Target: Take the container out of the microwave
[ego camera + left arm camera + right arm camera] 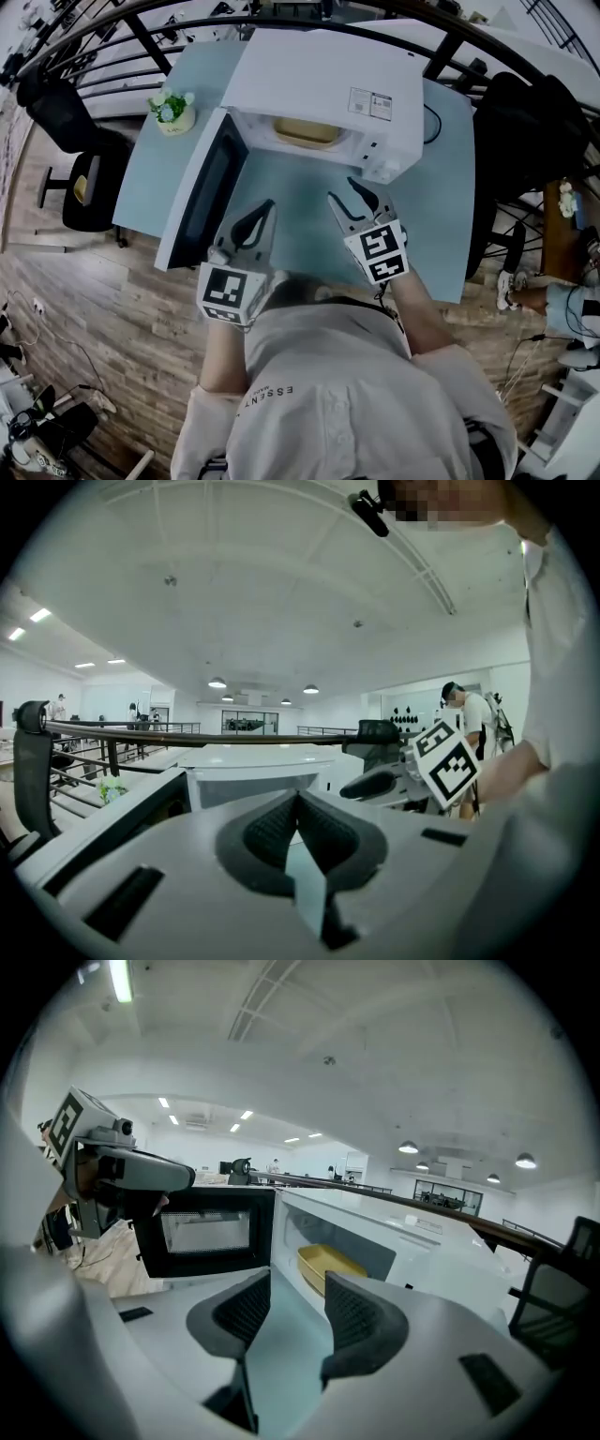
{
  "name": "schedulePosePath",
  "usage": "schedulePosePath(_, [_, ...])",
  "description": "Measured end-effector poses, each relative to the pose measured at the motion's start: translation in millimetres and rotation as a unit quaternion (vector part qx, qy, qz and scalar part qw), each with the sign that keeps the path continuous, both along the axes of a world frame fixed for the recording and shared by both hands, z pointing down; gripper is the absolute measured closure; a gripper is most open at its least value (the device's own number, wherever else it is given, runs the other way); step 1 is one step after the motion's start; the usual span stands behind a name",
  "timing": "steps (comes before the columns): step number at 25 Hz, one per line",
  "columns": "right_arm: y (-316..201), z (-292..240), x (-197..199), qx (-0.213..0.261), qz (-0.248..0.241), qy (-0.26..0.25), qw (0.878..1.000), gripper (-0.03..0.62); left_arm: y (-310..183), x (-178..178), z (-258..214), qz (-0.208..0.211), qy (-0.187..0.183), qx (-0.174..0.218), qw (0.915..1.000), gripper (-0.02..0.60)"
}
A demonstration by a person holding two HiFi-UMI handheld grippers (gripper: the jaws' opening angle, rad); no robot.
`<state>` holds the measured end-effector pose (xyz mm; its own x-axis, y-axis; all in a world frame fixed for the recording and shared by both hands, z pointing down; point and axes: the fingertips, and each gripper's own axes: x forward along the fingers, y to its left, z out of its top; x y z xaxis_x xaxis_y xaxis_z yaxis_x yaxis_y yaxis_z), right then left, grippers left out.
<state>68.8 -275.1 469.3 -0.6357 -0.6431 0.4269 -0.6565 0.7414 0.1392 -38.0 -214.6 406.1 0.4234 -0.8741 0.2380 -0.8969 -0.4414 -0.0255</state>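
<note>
Head view: a shallow yellow container (pixel 307 132) sits inside a white box-shaped microwave oven (pixel 323 89). Its dark-windowed door (pixel 202 192) is swung wide to the left over a pale blue worktop (pixel 441 187). The left gripper (pixel 258 220) and right gripper (pixel 349 199) hover side by side in front of the opening, well apart from the dish. A small potted plant (pixel 173 112) stands beyond the door. Bare worktop lies ahead of the oven, ample room for setting the dish down, with the worktop's near edge close to the person.

Left gripper view: the ribbed black pads of the left gripper (pixel 298 803) meet with nothing between them. The oven top shows past them.

Right gripper view: the right gripper (pixel 295 1302) has its jaws parted and empty, aimed at the cavity where the container (pixel 328 1265) rests on the floor. The dish looks rigid, smooth and light, apparently empty, and its glossy wall may slip. The near rim facing the opening seems the best place to pinch it. The cavity's front sill and the door (pixel 206 1227) on the left are the edges to clear.
</note>
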Motion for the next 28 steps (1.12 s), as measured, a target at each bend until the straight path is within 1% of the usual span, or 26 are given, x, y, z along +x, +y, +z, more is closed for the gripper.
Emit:
schedulePosePath(2, [-15, 8, -11, -0.009, -0.005, 0.023, 1.0, 0.419, -11, -5, 1, 0.009, 0.002, 0.001, 1.0, 0.58])
schedulePosePath(5, [-38, 24, -26, -0.018, -0.016, 0.078, 0.997, 0.419, -22, -13, 3, 0.021, 0.007, -0.001, 0.9997, 0.58])
schedulePosePath(10, [-72, 43, -55, -0.016, -0.044, 0.161, 0.986, 0.419, -35, -29, 14, 0.026, 0.016, -0.01, 0.9995, 0.58])
schedulePosePath(16, [-102, 78, -79, -0.024, -0.083, 0.256, 0.963, 0.419, -44, -43, 24, 0.031, 0.026, -0.017, 0.999, 0.58])
schedulePosePath(21, [-127, 106, -89, -0.036, -0.101, 0.32, 0.941, 0.421, -49, -52, 27, 0.033, 0.019, -0.019, 0.9991, 0.58])
schedulePosePath(25, [-142, 120, -94, -0.044, -0.116, 0.354, 0.927, 0.421, -53, -59, 31, 0.032, 0.018, -0.025, 0.999, 0.58])
schedulePosePath(28, [-145, 128, -95, -0.062, -0.13, 0.364, 0.92, 0.432, -53, -63, 31, 0.028, 0.024, -0.025, 0.999, 0.58])
